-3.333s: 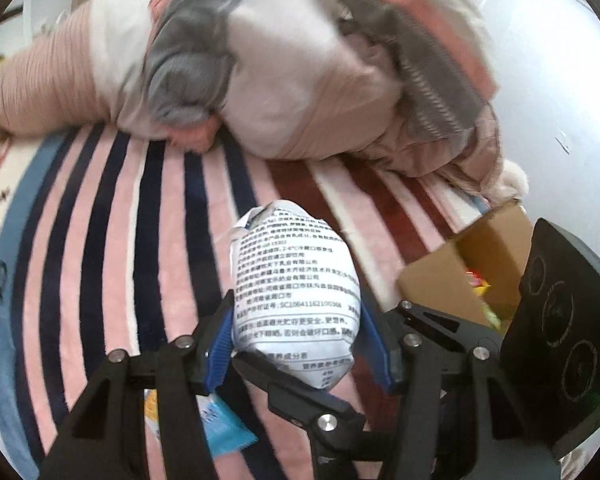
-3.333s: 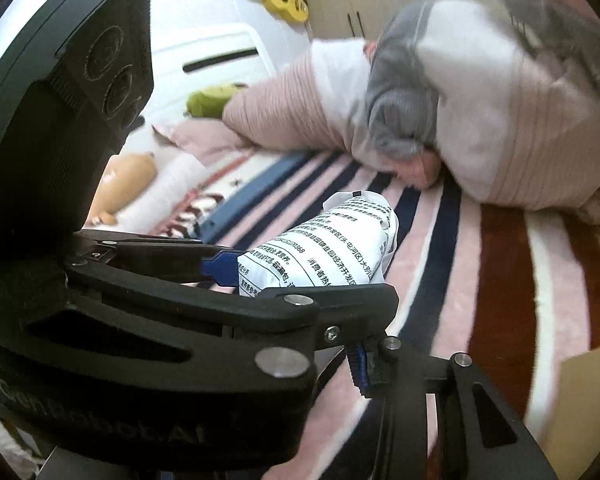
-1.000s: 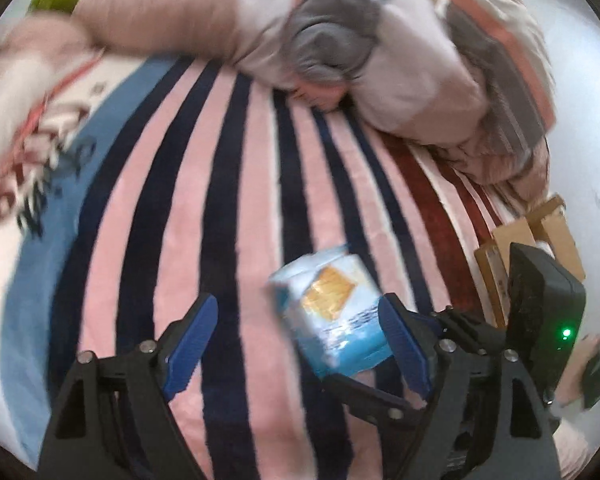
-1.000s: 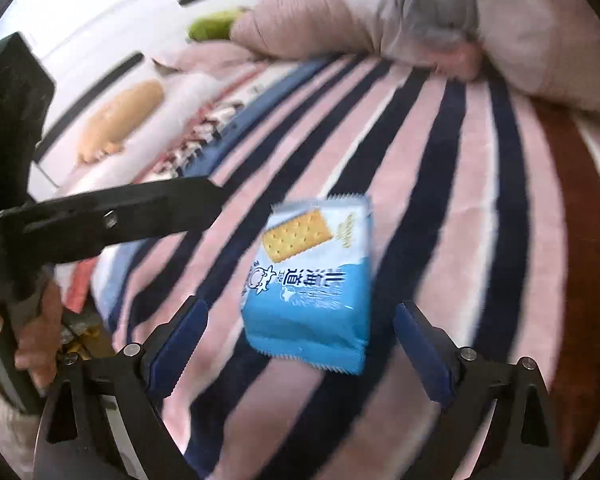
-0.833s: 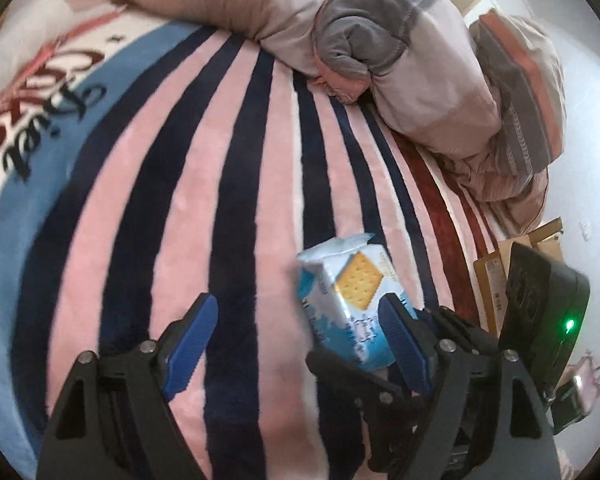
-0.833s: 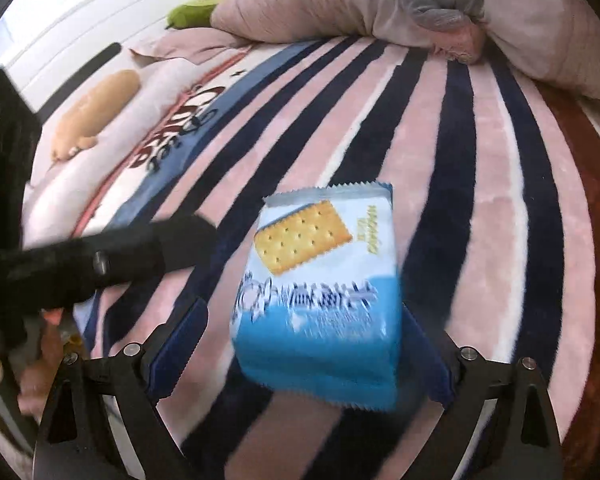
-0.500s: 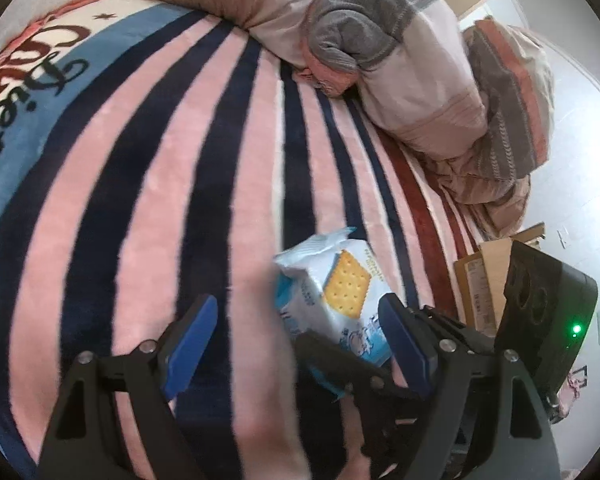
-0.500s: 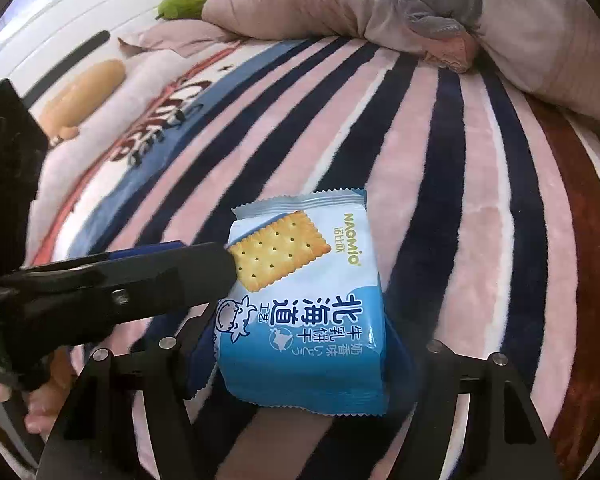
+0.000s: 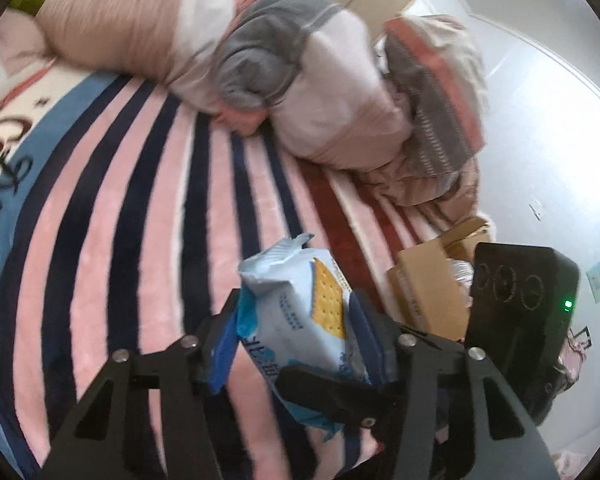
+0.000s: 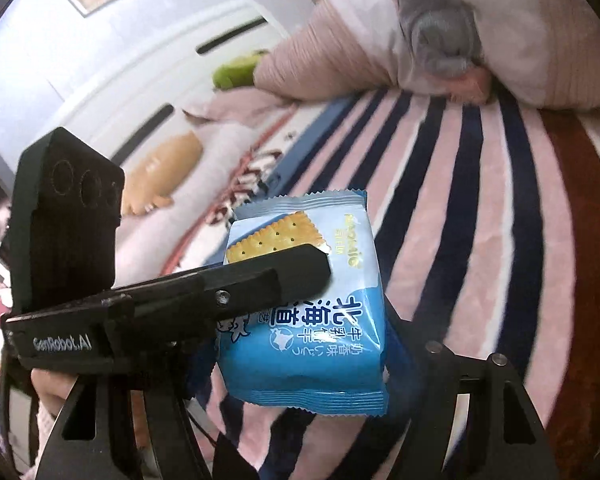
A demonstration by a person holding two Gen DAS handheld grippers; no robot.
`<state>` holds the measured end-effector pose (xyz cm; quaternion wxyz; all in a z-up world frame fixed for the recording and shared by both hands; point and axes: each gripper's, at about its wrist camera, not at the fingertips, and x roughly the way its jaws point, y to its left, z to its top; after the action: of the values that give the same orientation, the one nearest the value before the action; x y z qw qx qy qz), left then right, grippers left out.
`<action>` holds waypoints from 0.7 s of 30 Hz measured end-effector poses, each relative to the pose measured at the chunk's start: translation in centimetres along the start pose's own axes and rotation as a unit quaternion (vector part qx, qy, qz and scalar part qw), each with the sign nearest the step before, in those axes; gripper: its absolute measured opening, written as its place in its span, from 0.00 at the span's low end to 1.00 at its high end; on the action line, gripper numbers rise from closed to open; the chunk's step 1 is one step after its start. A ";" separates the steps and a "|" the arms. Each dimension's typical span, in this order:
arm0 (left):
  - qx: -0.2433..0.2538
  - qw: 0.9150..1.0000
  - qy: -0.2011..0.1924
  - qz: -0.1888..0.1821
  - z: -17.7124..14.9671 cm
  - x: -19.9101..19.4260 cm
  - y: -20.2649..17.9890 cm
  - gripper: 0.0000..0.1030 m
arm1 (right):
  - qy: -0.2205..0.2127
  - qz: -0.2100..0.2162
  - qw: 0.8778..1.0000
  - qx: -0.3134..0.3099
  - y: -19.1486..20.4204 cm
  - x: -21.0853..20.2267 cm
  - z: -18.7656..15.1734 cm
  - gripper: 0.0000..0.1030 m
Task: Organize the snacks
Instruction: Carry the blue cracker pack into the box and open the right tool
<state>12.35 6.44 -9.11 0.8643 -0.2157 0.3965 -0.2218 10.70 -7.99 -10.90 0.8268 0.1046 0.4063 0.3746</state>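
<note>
Above the striped blanket, both claws clamp the cracker packet.

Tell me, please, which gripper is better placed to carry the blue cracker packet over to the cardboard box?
Probably the left. The left gripper is shut on the blue cracker packet, and the cardboard box sits just to its right. The right gripper also seems shut on the packet, but no box shows in its view.

Cracker packet light blue and white, darker blue lower band, yellow cracker print, dark blue characters. Blanket striped pink, navy, maroon, white, blue edge. Bedding heap pink, grey, white. Cardboard box brown. Grippers black, blue pads.
</note>
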 end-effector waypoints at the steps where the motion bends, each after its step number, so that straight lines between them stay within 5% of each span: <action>1: 0.010 1.000 -0.003 -0.003 0.4 -0.2 -1.3 0.45 | -0.007 0.008 1.000 0.003 -0.3 -1.0 0.2 0.64; 10: 0.114 0.993 0.002 -0.030 2.4 3.0 -13.3 0.39 | -0.077 -0.029 0.996 -0.015 -4.0 -12.4 0.5 0.60; 21: 0.227 0.966 0.070 -0.097 1.4 13.0 -27.5 0.39 | -0.131 -0.141 0.981 0.011 -12.5 -24.9 -2.2 0.60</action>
<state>15.26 -22.76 -0.89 0.8349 -0.0354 0.3726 -0.4036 6.06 -34.53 -3.49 0.9162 0.1038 0.3092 0.2326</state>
